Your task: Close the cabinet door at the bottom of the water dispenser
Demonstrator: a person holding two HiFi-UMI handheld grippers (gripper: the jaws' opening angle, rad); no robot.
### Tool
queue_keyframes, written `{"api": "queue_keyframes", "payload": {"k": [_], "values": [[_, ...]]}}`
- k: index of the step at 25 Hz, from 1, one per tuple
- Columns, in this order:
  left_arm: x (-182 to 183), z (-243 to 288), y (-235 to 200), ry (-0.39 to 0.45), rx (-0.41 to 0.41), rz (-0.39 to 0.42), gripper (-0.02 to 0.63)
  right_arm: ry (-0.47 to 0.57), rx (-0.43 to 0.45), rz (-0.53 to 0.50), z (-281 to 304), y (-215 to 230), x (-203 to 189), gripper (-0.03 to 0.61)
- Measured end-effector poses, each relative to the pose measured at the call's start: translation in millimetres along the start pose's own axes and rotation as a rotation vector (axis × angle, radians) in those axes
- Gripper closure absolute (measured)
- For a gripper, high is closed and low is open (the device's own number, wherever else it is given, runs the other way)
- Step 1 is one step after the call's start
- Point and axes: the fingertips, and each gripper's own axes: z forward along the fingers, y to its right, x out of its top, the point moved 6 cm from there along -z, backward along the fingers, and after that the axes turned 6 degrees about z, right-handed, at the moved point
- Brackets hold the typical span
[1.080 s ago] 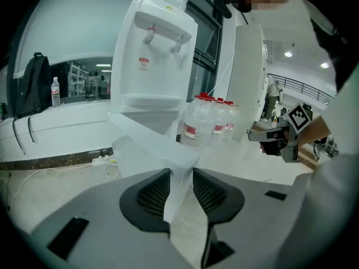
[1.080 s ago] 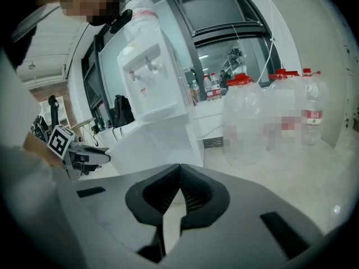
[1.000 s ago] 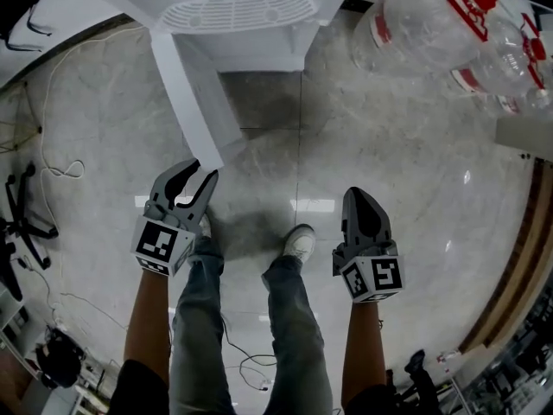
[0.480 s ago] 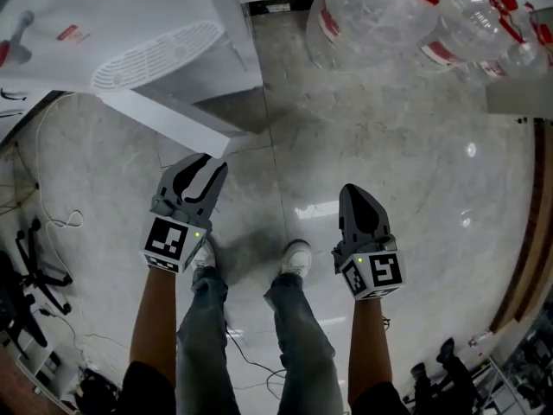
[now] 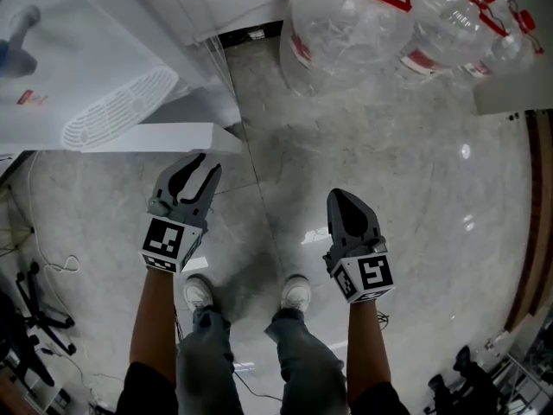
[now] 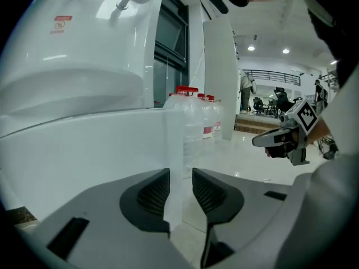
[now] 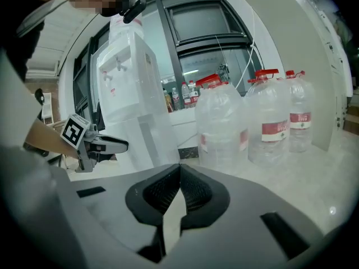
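Pale marble floor (image 5: pixel 415 188), very glossy, fills most of the head view. My shoes are at the lower middle. The water dispenser (image 5: pixel 52 76) is at the upper left of the frame, and its white cabinet door (image 5: pixel 147 137) runs almost level from the left edge toward the middle.

One second ago this door pointed steeply down the frame, toward me. Half a second ago it was slanted. Now it lies much flatter under the dispenser's body, and the dispenser itself has moved from the top middle to the upper left.

My left gripper (image 5: pixel 206 164) is still at the free end of the door. Its jaws are spread, with the door's edge standing between them. In the left gripper view the left pad (image 6: pixel 154 192) touches the door face, and a small gap shows on the other side.

My right gripper (image 5: pixel 337 199) stays over bare floor at the middle right. Its jaws are pressed together with nothing between them. Big clear water bottles (image 5: pixel 346 24) stand at the upper right, nearer the top middle than before.
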Motion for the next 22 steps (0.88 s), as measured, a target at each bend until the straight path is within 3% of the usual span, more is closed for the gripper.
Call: {"api": "queue_keyframes", "payload": {"k": [6, 10, 13, 16, 22], "values": [[-13.2, 31.6, -30.7, 0.049, 0.037, 0.003, 0.48, 0.07, -0.007, -0.034, 30.2, 11.0, -4.0, 0.565], [-22.0, 47.9, -51.3, 0.077, 0.067, -0.021, 0.472, 0.028, -0.005, -0.049, 40.7, 14.9, -20.5, 0.565], [-25.4, 53.2, -64.1, 0.083, 0.088, -0.049, 0.459, 0.066, -0.008, -0.02, 41.8, 16.8, -24.3, 0.565], [-25.9, 54.5, -66.9, 0.07, 0.085, -0.063, 0.491, 0.052, -0.005, -0.041, 40.2, 14.8, -21.8, 0.565], [-5.4, 45.1, -50.7, 0.057, 0.054, -0.04, 0.453, 0.047, 0.0, -0.04, 24.6, 8.5, -8.8, 0.565]]}}
